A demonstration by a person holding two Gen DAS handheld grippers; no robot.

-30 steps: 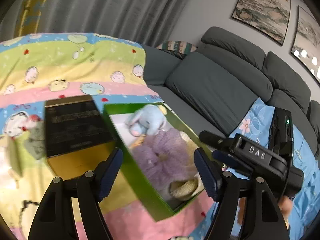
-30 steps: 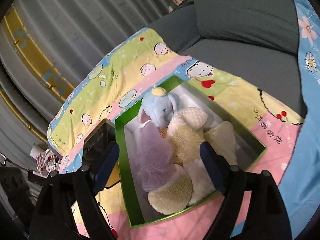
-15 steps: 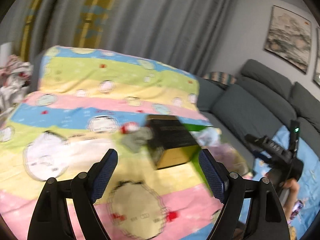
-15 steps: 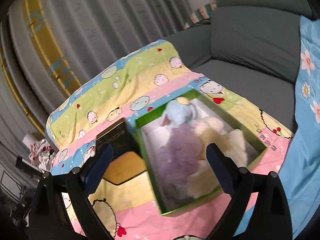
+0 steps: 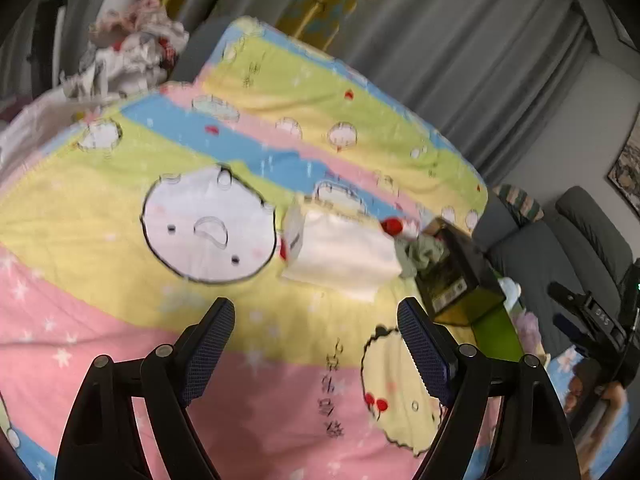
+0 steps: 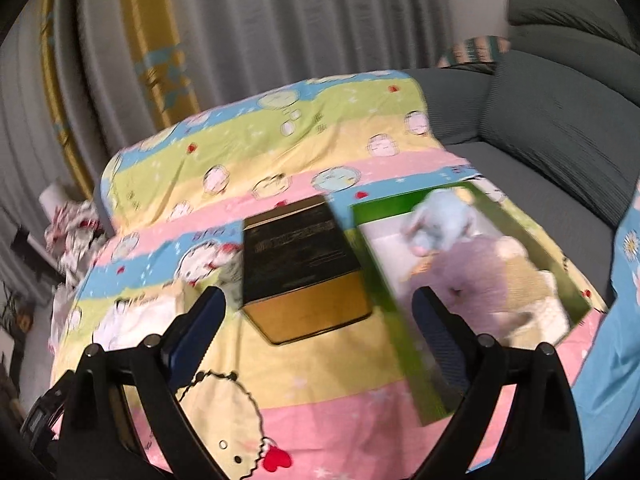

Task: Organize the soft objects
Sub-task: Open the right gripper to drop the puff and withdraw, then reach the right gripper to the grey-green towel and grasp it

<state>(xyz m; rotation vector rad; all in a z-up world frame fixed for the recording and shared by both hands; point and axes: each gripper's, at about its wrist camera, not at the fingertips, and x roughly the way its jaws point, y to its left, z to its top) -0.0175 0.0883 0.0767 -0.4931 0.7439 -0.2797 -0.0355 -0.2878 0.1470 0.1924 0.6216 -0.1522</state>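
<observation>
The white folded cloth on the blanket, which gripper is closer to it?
Left. The left gripper hangs open just short of the white folded cloth. The right gripper faces the black-and-gold box, with the cloth off to its left.

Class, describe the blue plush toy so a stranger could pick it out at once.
Find the striped cartoon blanket and, on it, the open green box. The blue plush toy lies at the box's far end, the only blue item among lilac and cream ones.
</observation>
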